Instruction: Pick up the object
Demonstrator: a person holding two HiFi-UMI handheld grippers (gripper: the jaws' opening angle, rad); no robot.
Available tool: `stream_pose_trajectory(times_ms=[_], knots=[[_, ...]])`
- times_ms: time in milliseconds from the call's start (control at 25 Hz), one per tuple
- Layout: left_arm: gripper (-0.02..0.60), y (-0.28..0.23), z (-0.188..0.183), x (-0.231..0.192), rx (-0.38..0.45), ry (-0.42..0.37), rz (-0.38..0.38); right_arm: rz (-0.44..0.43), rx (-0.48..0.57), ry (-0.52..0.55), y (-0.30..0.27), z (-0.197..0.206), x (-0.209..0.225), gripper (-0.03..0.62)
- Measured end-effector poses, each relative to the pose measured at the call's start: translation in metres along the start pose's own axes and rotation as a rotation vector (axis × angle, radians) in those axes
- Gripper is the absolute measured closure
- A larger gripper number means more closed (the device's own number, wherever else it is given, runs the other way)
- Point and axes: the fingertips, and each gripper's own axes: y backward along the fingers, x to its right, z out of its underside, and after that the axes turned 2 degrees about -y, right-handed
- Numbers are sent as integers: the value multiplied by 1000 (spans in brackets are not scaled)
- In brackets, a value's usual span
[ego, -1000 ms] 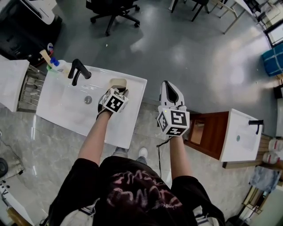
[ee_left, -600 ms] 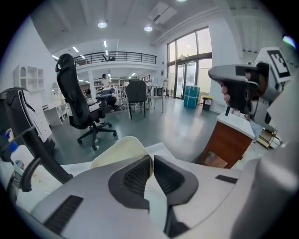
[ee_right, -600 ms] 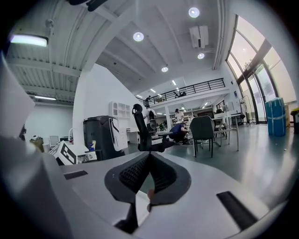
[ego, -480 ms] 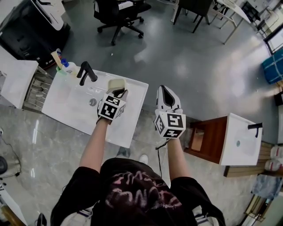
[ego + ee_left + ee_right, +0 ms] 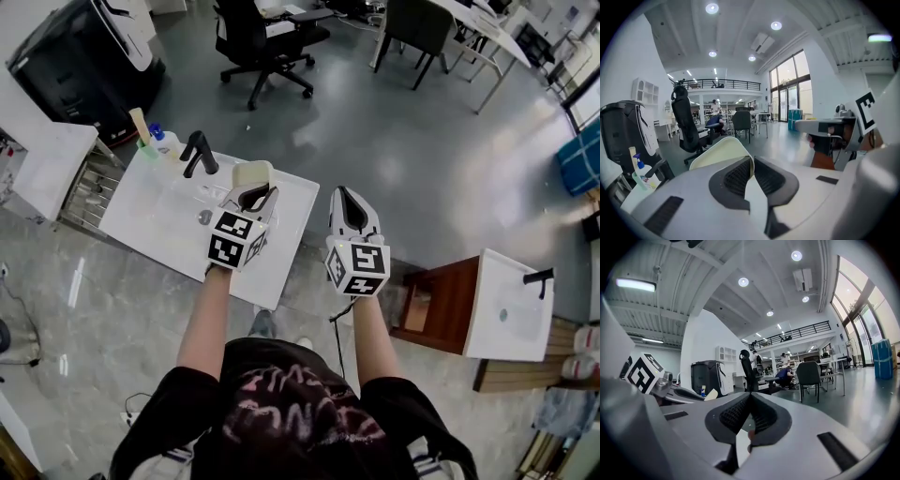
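Observation:
A cream-coloured, thin curved object is held over the far right corner of a white sink basin. My left gripper is shut on its edge. In the left gripper view the cream object sticks out to the left from between the dark pads, and the left gripper pinches its rim. My right gripper hangs beside the basin over the grey floor, shut with nothing in it. In its own view the right gripper has its pads together.
A black faucet and bottles stand at the basin's back edge. A second small basin sits on a wooden stand at the right. An office chair and a black machine stand farther off.
My left gripper has risen from the basin's back rim with the cream object in its jaws. The right gripper has stayed shut beside it.

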Motion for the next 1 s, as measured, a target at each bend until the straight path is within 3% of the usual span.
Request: stream_pose_trajectory(times_ms=[440,1000], knots=[[541,76,-56,14,178,-2,-95,-38,20,32,28,-13,-19,580],[541,130,-74,38,275,1,-137,-75,52,72,65,-28,-37,580]])
